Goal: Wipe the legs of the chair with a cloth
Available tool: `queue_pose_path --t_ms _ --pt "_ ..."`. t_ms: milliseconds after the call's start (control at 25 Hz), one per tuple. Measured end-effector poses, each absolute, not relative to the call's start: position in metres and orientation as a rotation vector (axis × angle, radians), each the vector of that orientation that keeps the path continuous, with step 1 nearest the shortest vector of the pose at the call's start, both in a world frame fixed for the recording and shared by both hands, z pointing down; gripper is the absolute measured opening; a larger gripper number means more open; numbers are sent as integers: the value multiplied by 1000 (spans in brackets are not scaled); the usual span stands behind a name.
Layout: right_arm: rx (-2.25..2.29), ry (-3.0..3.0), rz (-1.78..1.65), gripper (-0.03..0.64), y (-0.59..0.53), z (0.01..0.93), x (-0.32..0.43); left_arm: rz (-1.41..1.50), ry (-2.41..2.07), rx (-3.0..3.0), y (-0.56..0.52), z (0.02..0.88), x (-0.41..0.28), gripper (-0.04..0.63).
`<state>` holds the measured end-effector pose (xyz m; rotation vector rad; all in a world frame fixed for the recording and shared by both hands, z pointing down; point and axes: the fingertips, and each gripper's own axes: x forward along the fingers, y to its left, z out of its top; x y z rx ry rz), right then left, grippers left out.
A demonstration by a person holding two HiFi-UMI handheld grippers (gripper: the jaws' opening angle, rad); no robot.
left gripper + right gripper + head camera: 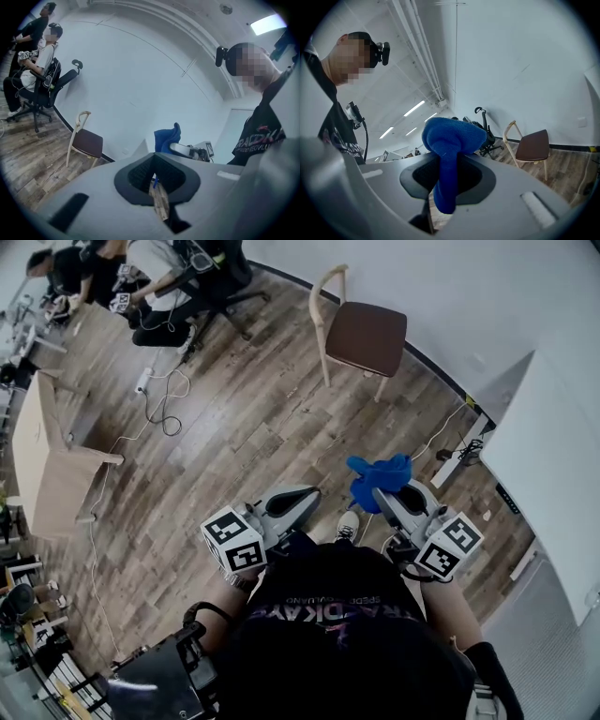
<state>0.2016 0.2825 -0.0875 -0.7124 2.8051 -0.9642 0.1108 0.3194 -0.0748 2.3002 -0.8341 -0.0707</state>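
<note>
Starting at the far left of the head view, a wooden table (42, 460) is seen on the plank floor (253, 418), with seated people (141, 277) gathered beyond it at the top corner and a loose cable (164, 409) trailing across the boards.

Next, the left gripper (302, 499) is held low in front of the person's body, its marker cube (232, 542) turned up to the camera. In the left gripper view its jaws are drawn almost together, with only a thin slit of floor showing between the pads (140, 176). Nothing is gripped there.

Further along, and well away from both grippers, the chair (361, 334) is found standing upright near the white wall (469, 287): pale wooden legs, curved back, brown seat. No contact is being made with its legs at this moment.

Then the blue cloth (380, 479): it is bunched at the tip of the right gripper (389, 498), just beside the left one. In the right gripper view the jaws are closed firmly on it, so that one fold is squeezed between them and hangs below, while the rest billows above the pads. The chair (533, 145) is seen past it, off to the right.

At the right edge, a power strip (450, 460) is laid on the floor beside a large white panel (548, 465).
</note>
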Motion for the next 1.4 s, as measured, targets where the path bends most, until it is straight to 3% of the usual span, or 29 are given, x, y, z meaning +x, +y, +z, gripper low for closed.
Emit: queue_pose_path --t_ms 280,960,1400 --pt "-743 2797 -957 86 277 -86 183 -90 -843 2303 313 -73 85 5" --pt "-1128 2652 -921 86 179 -94 -1 -108 -633 2341 190 -63 -128 5" --pt "-1264 2594 -865 86 129 -85 -50 31 -607 2440 146 -43 -193 5"
